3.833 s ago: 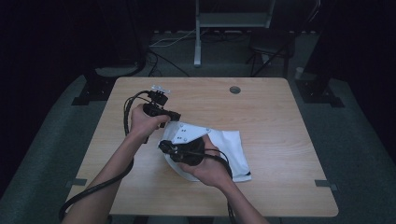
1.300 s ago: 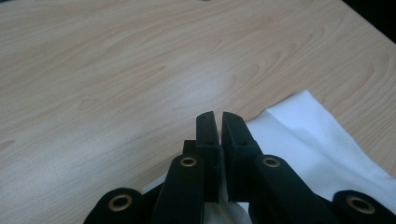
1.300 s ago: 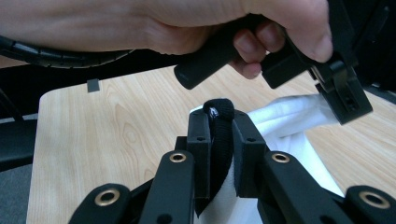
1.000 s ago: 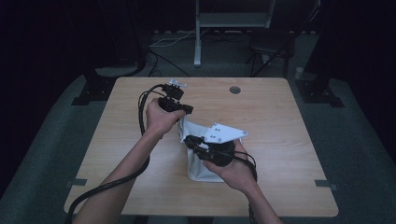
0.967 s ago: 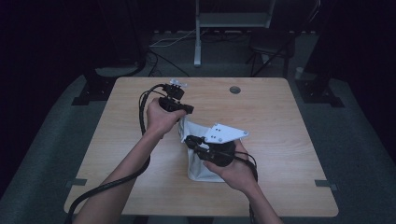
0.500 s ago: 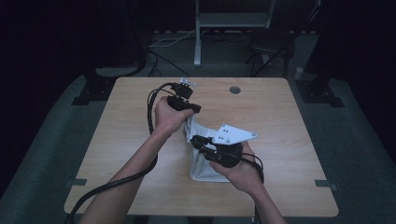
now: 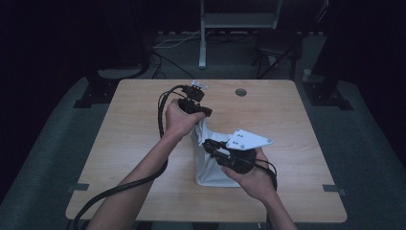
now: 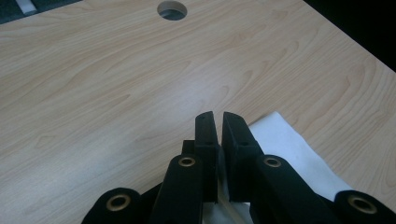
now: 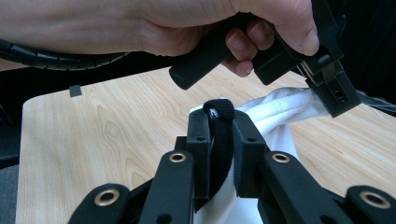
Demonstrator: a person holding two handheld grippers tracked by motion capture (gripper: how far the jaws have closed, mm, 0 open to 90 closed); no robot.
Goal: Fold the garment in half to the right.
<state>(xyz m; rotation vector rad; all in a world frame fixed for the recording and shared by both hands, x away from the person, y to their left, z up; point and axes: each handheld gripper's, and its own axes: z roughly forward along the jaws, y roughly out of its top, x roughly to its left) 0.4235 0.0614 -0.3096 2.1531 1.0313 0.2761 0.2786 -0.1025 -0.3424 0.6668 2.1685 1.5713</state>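
A white cloth bag [image 7: 210,165] lies on the middle of the wooden table [image 7: 297,110], its far end lifted. My left gripper [image 7: 203,115] is shut on the bunched white cloth at that raised far end; in the left gripper view its jaws [image 8: 215,116] stand nearly together with the cloth [image 8: 289,144] beneath them. My right gripper [image 7: 208,143] sits just in front, over the bag. In the right gripper view its jaws [image 9: 219,114] are shut on a black strap [image 9: 219,140], with the white cloth [image 9: 280,109] running up to the left gripper [image 9: 334,95] behind.
A round cable hole [image 7: 241,92] sits in the table near its far edge, also seen in the left gripper view [image 8: 172,9]. Thick black cables [image 7: 160,110] trail from the left gripper. Dark floor, a chair base and a stand lie beyond the table.
Both hands have shifted to the right along the table, carrying the cloth with them. The bag's far end now stands higher and more gathered between the grippers.
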